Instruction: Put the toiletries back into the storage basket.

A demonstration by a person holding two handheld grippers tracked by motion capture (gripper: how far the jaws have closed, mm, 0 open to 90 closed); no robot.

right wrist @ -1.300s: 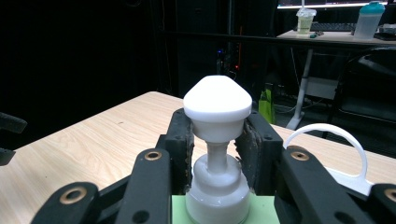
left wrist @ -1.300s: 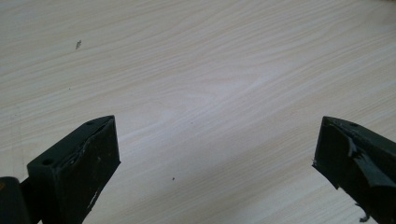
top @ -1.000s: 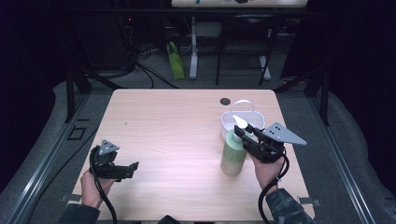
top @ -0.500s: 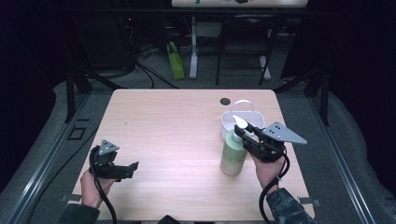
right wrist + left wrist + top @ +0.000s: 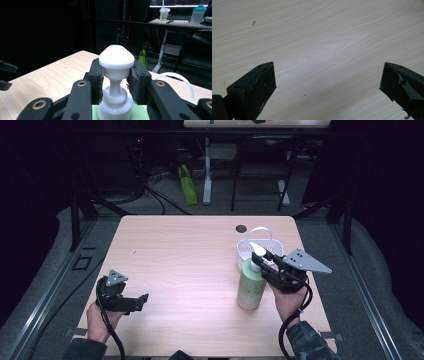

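A pale green pump bottle point(image 5: 250, 290) stands upright on the wooden table point(image 5: 190, 255) at the right. My right gripper point(image 5: 263, 258) is shut on its white pump point(image 5: 116, 60); the jaws clamp the neck just under the pump head, with my gripper point(image 5: 116, 75) held about level. Behind the bottle sits a small white basket point(image 5: 245, 249) with a looped handle point(image 5: 175, 75). My left gripper point(image 5: 142, 300) rests near the table's front left, open, and its jaws point(image 5: 327, 80) stand wide apart over bare wood with nothing between them.
A dark round cable hole point(image 5: 241, 228) lies in the table near its far edge. Beyond the table are desk legs, cables and a green object point(image 5: 187, 190) on the floor. A far desk point(image 5: 180, 21) carries a cup and a bottle.
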